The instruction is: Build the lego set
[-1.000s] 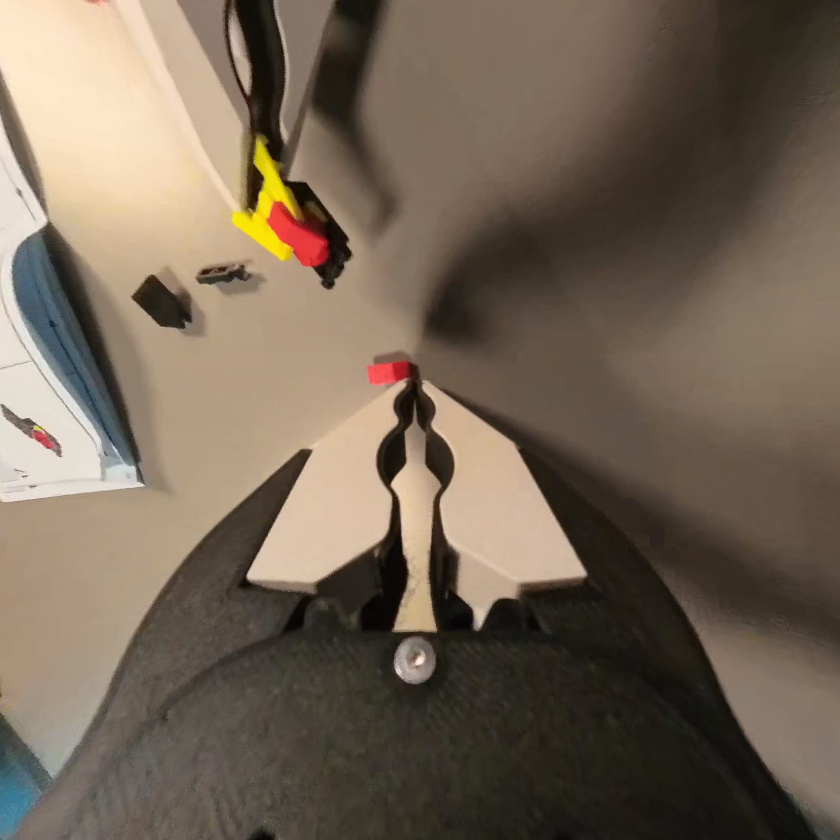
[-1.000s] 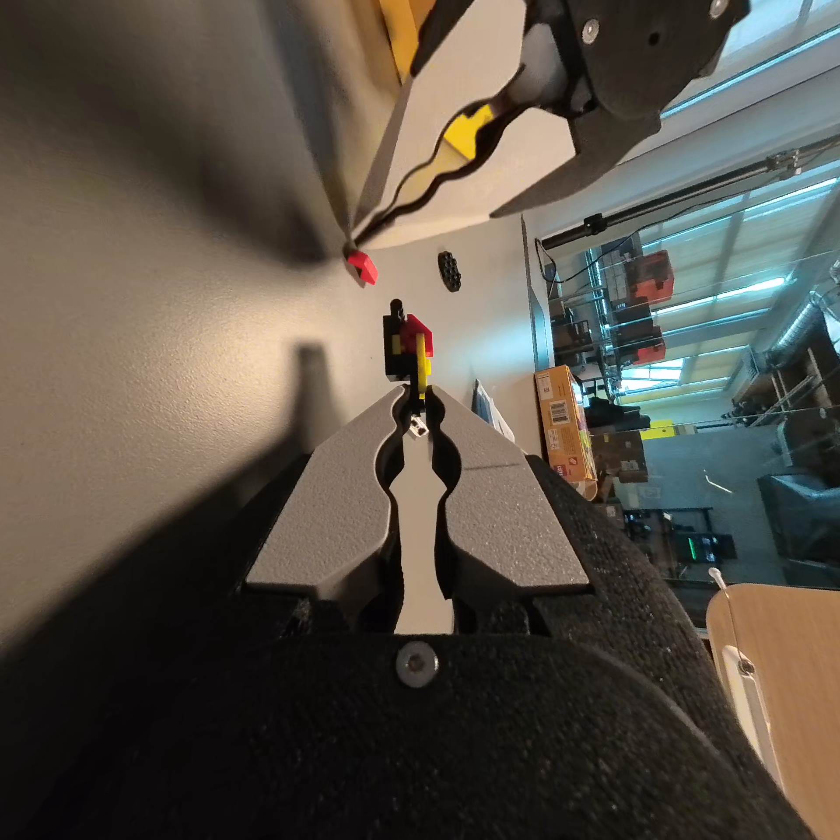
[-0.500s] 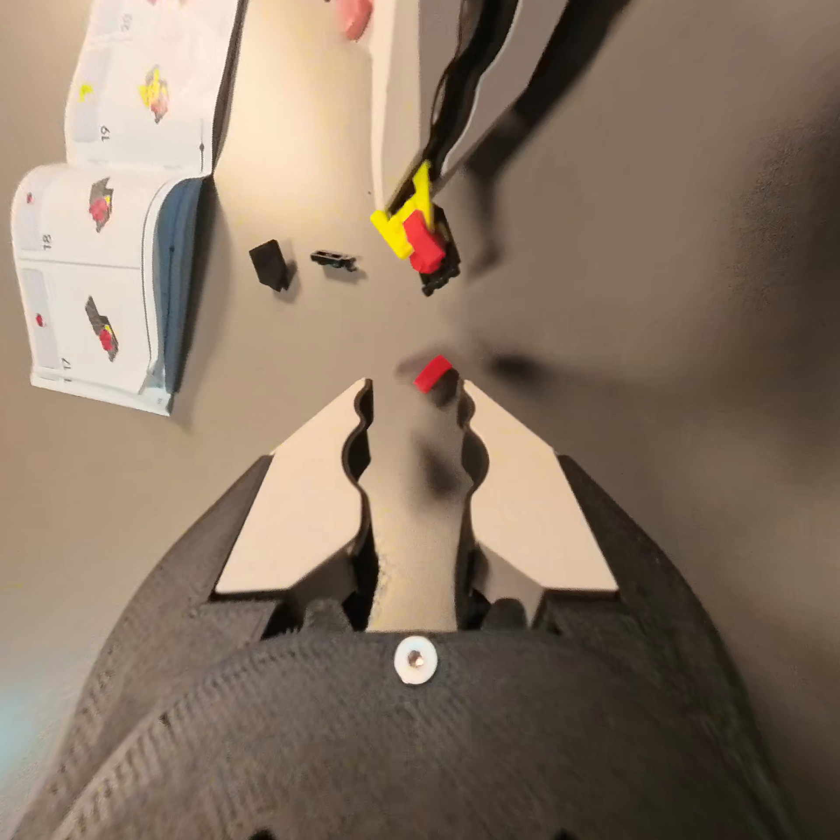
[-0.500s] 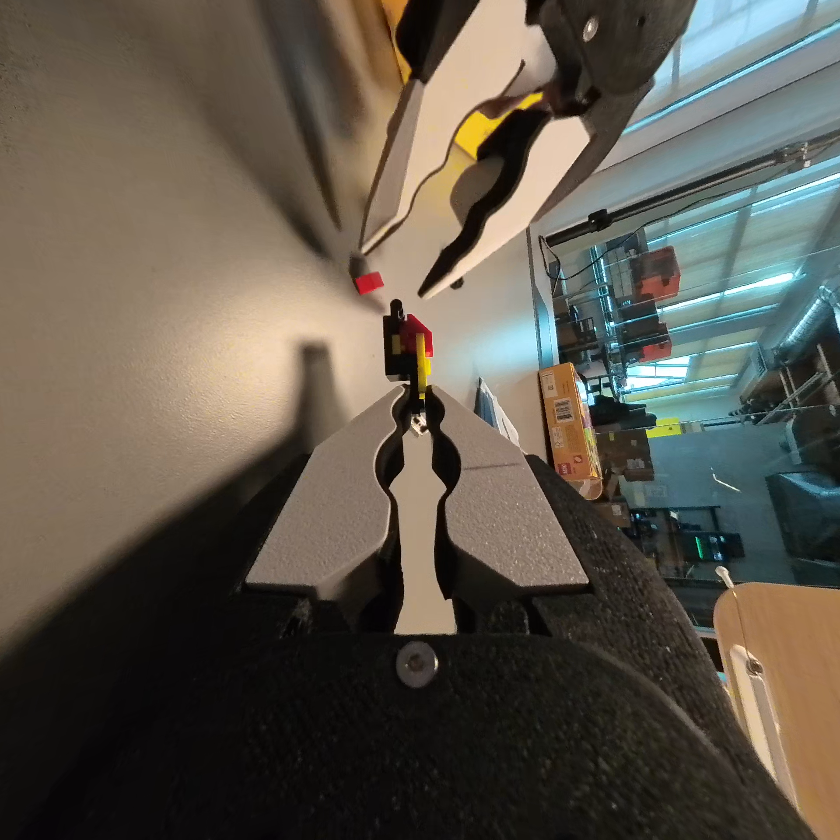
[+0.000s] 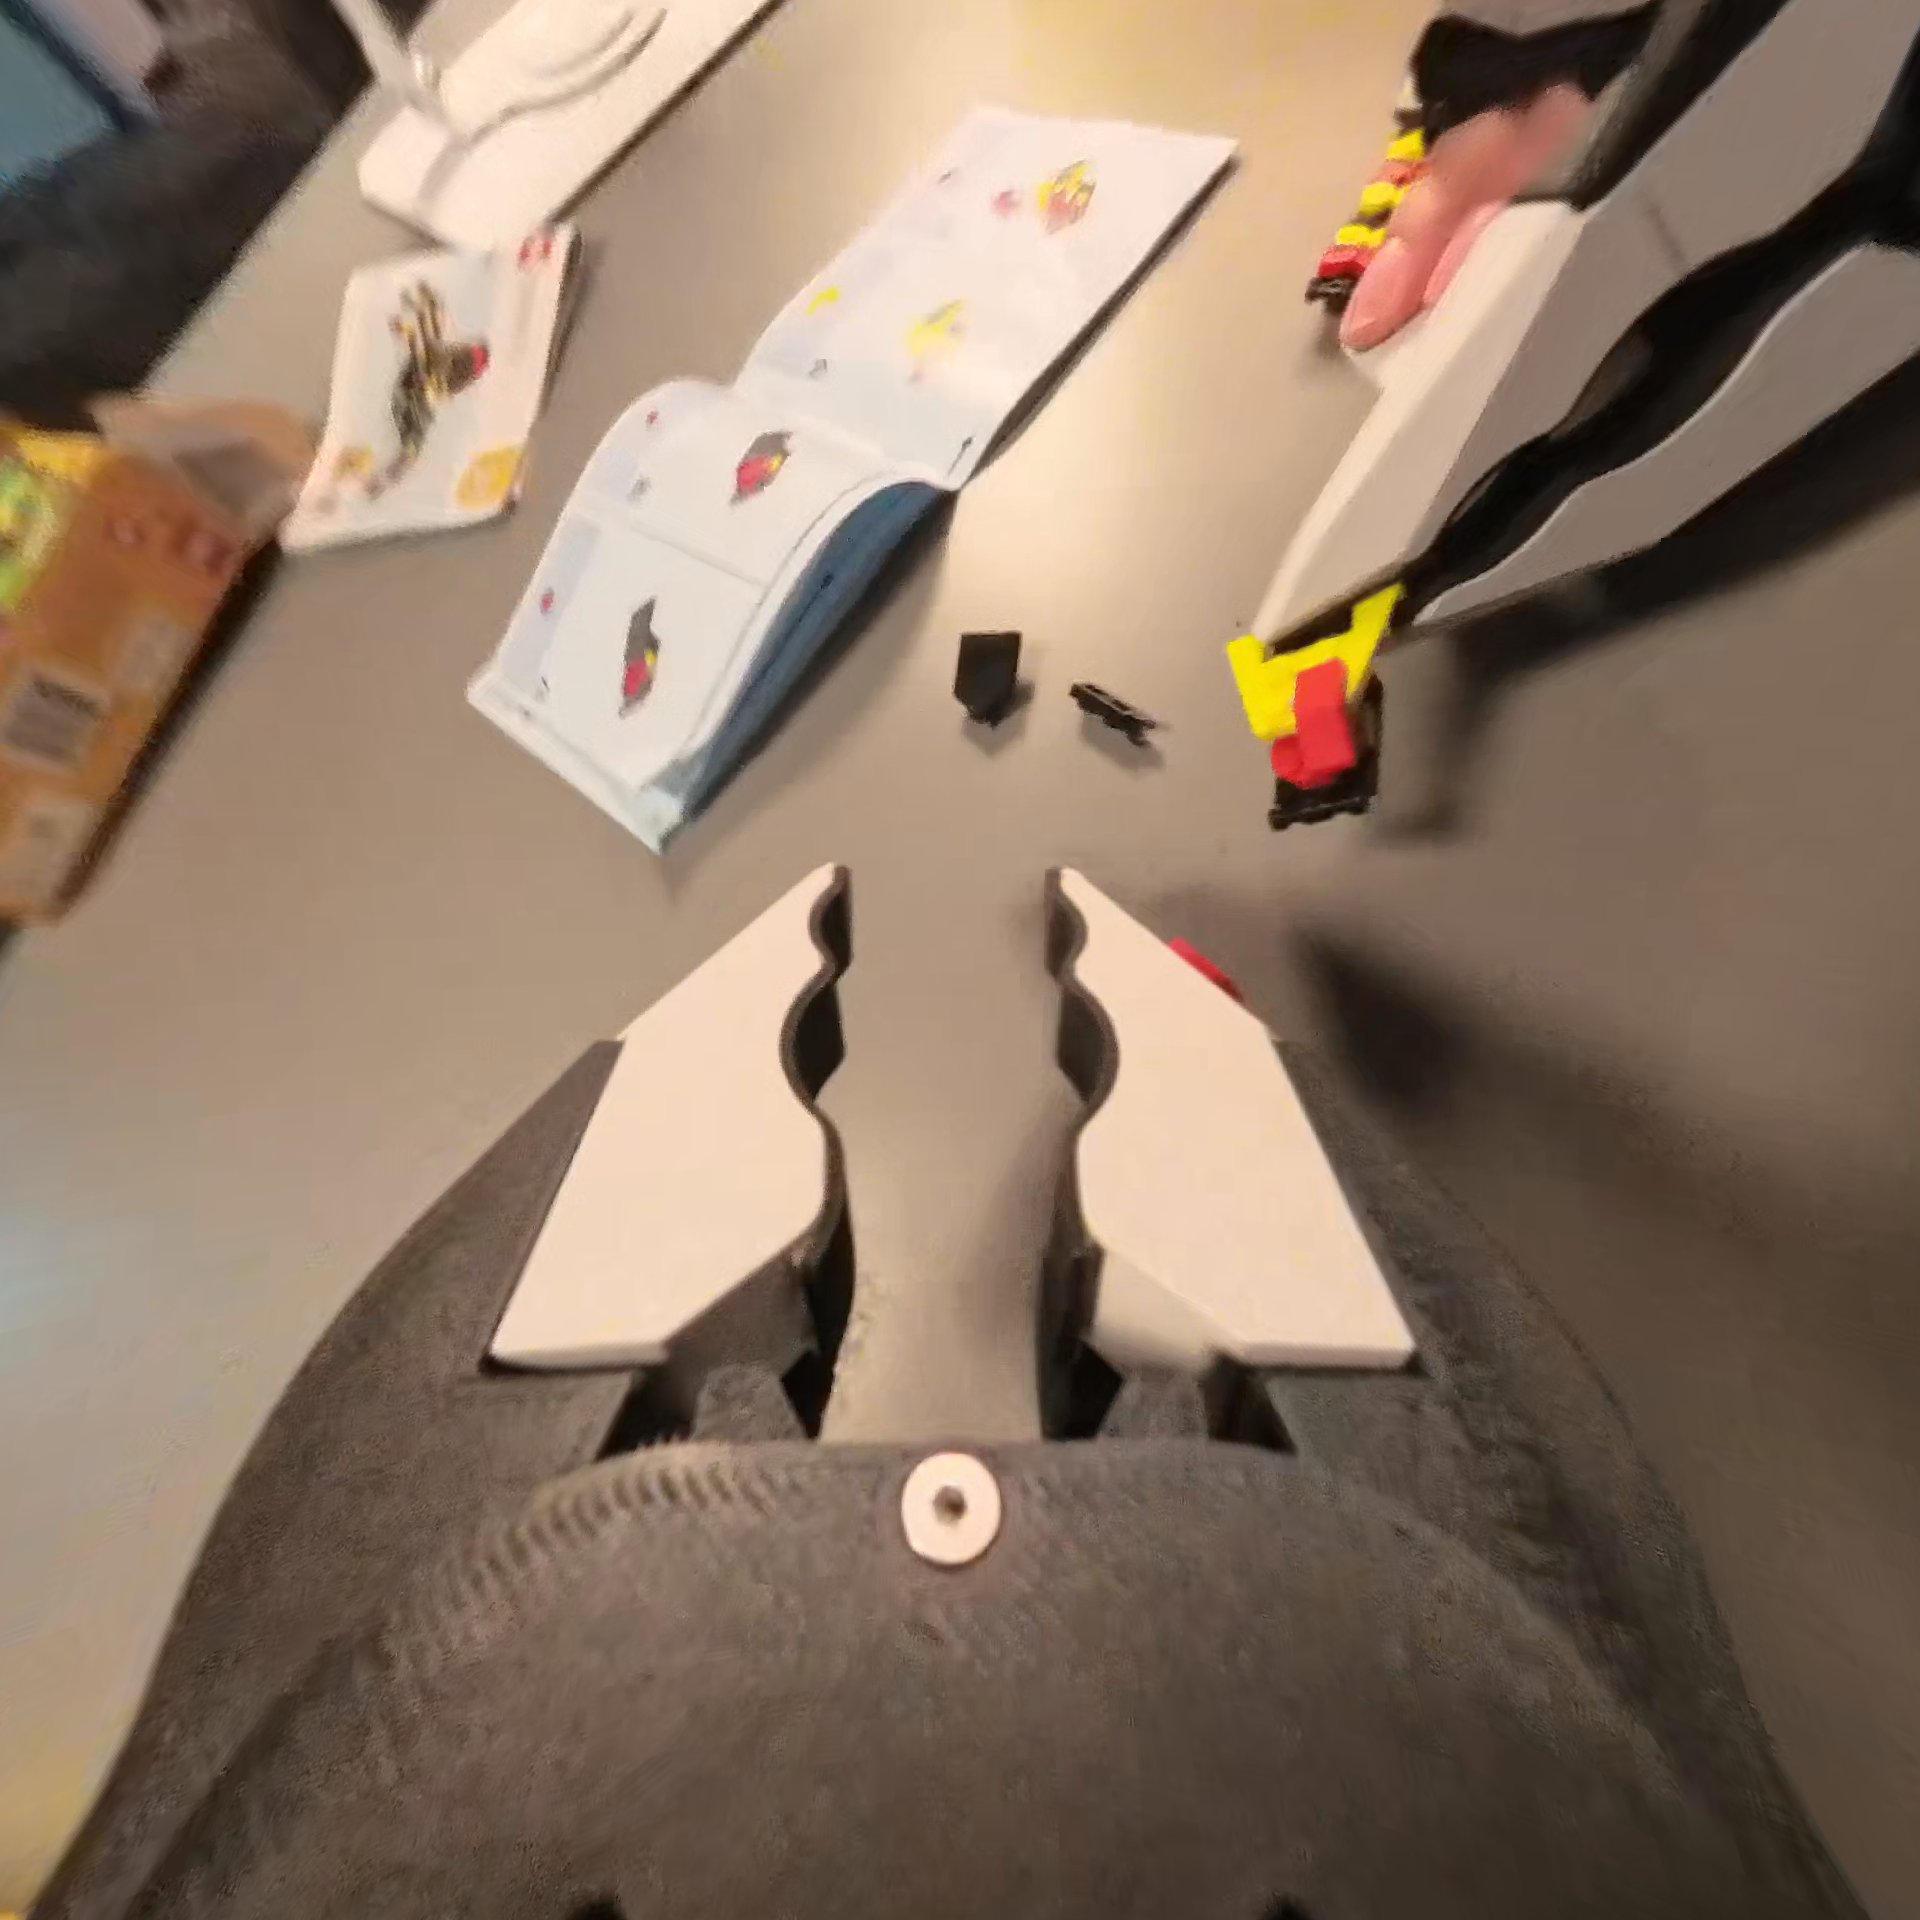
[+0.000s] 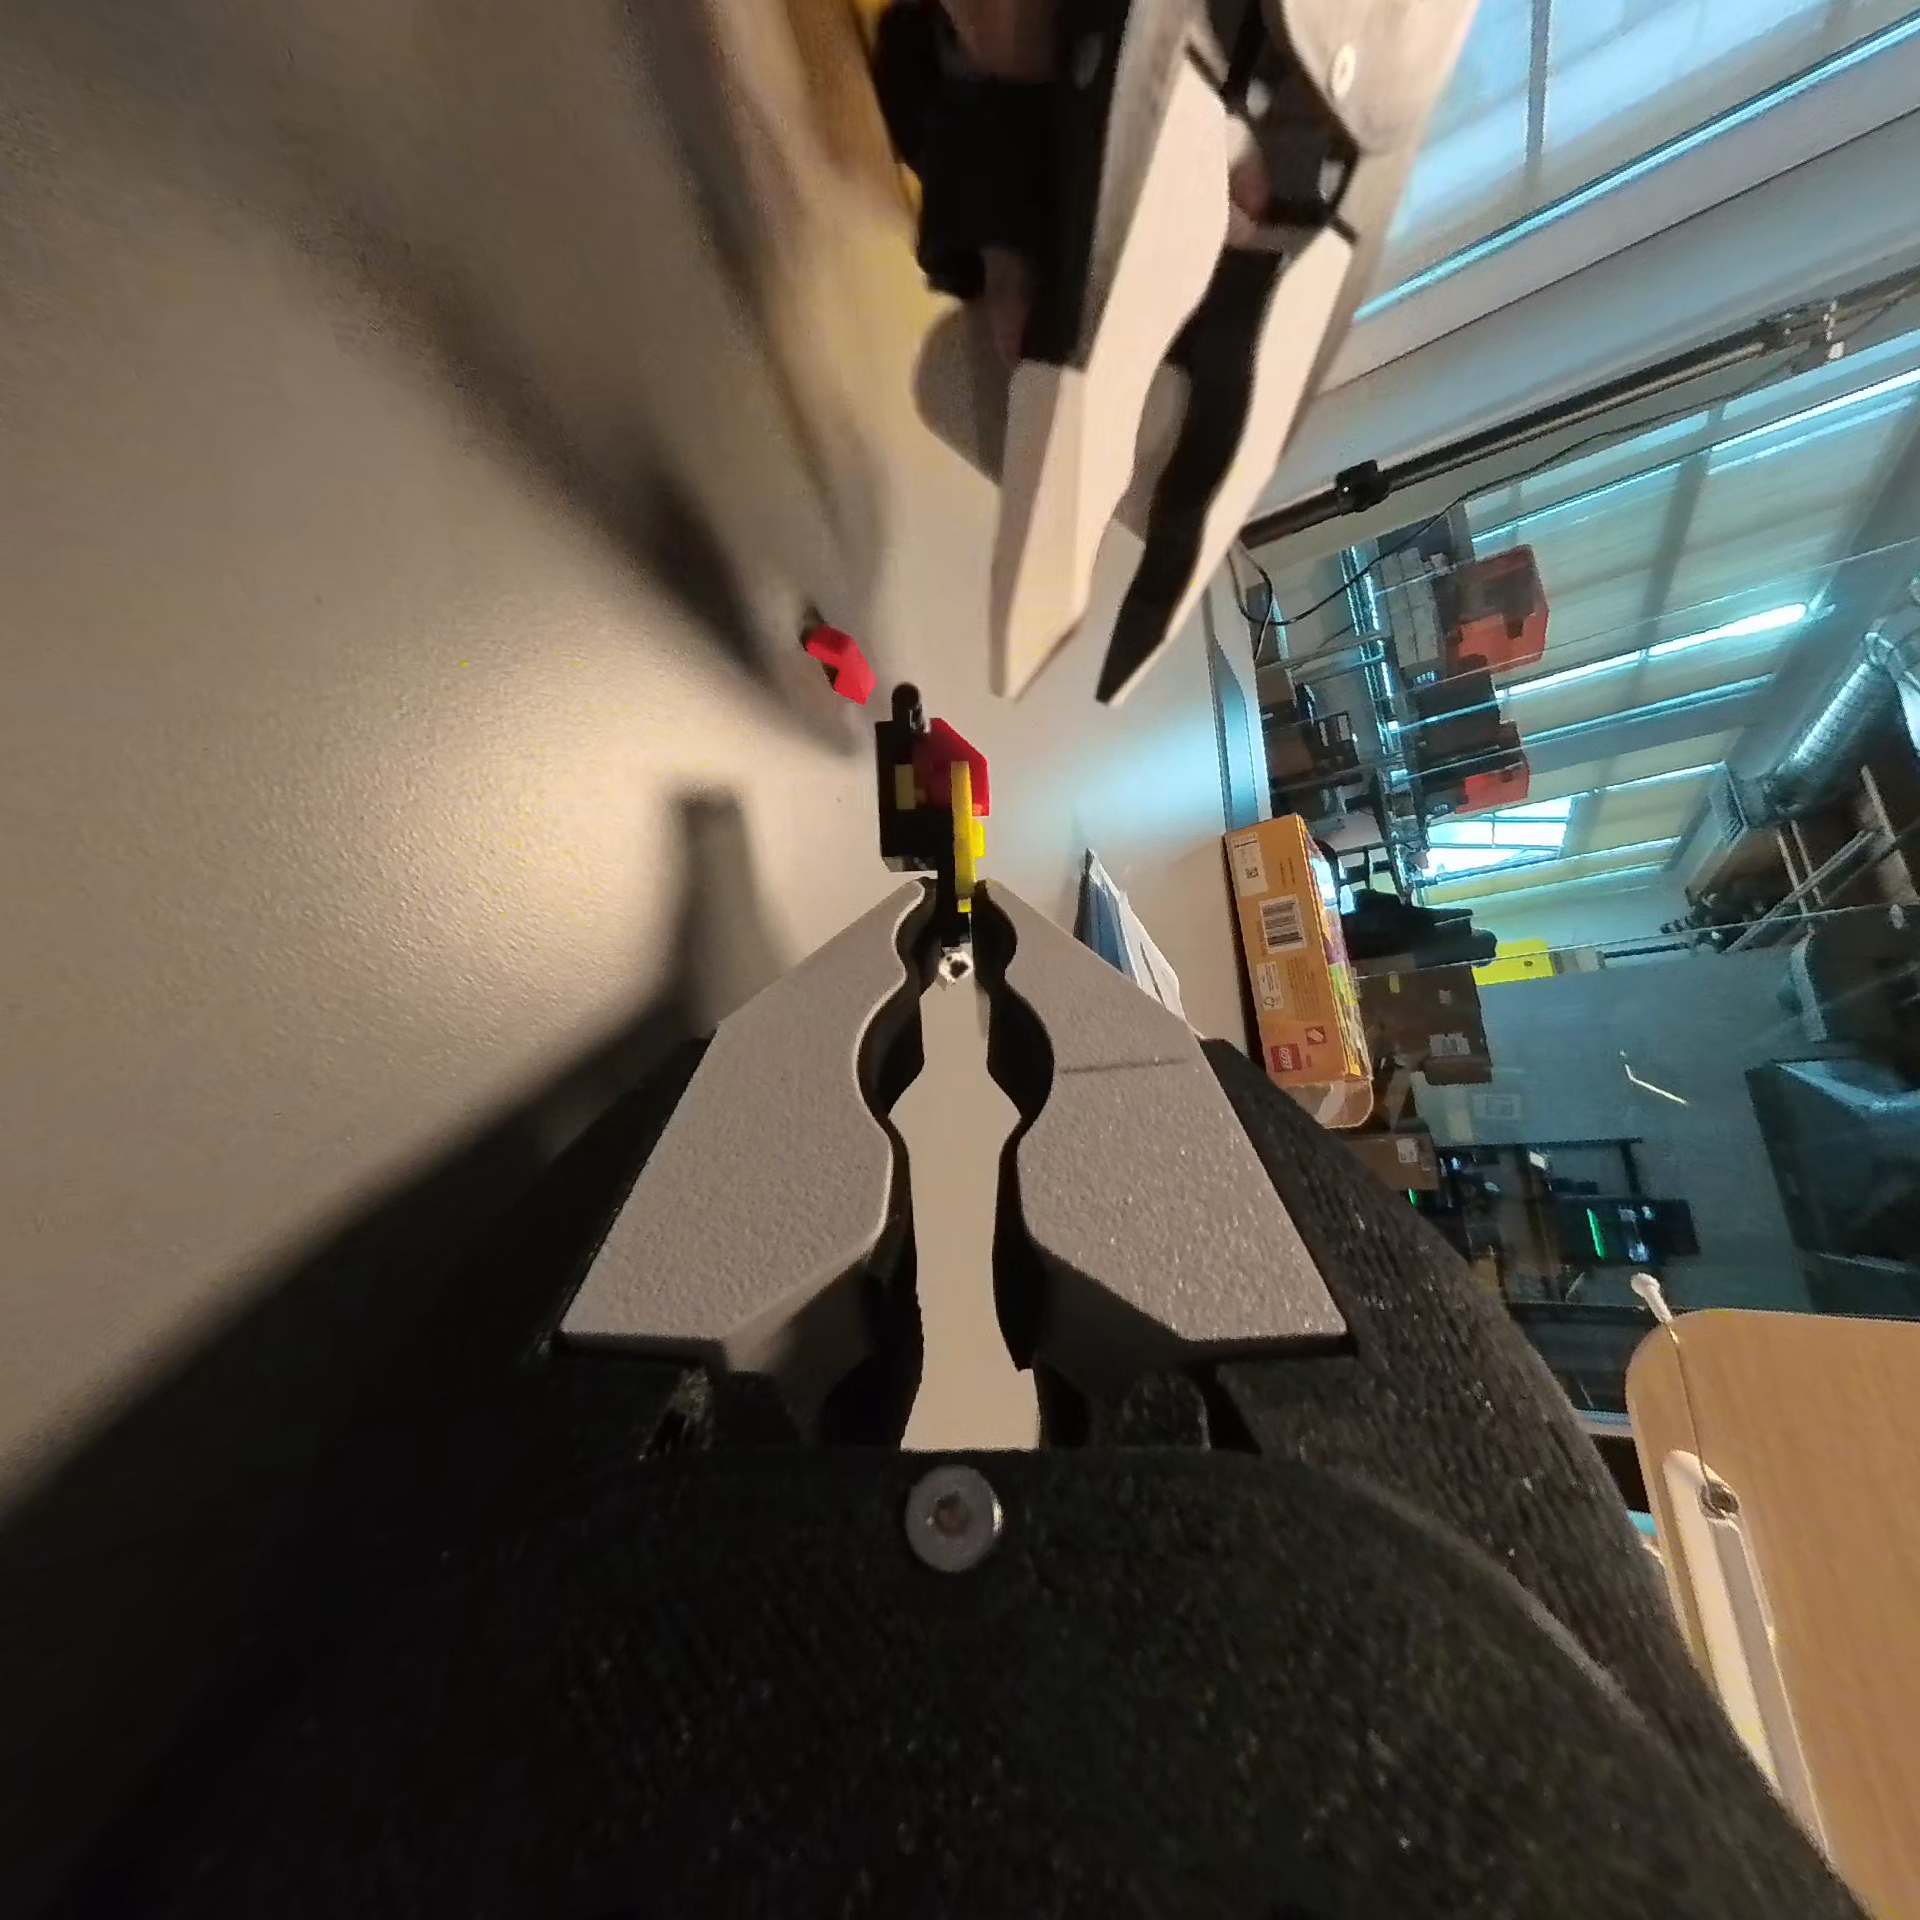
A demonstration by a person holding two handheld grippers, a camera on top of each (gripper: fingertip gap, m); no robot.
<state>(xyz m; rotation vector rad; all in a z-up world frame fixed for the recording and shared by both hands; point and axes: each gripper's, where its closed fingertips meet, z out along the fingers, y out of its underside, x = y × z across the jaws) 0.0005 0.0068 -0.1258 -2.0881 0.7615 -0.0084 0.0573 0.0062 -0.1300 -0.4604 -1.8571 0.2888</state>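
Observation:
My left gripper (image 5: 945, 883) is open and empty above the grey table. A small red brick (image 5: 1203, 964) lies on the table just right of its right finger, partly hidden; it also shows in the right wrist view (image 6: 840, 661). My right gripper (image 6: 951, 896) is shut on a yellow, red and black lego assembly (image 6: 935, 795), gripping its yellow plate. In the left wrist view the right gripper (image 5: 1340, 613) holds that assembly (image 5: 1314, 717) at the right, near the table. The left gripper (image 6: 1081, 665) hangs open above in the right wrist view.
An open instruction booklet (image 5: 831, 436) lies ahead of the left gripper, with two small black pieces (image 5: 987, 675) (image 5: 1112, 710) beside it. A second leaflet (image 5: 436, 384), a cardboard box (image 5: 94, 603) and a white object (image 5: 520, 114) sit farther left. More lego parts (image 5: 1371, 218) lie far right. About 6 centimetres separates my left fingertips from my right.
My left gripper opened, let go of the small red brick onto the table, and lifted and tilted away. The right gripper kept holding the assembly still.

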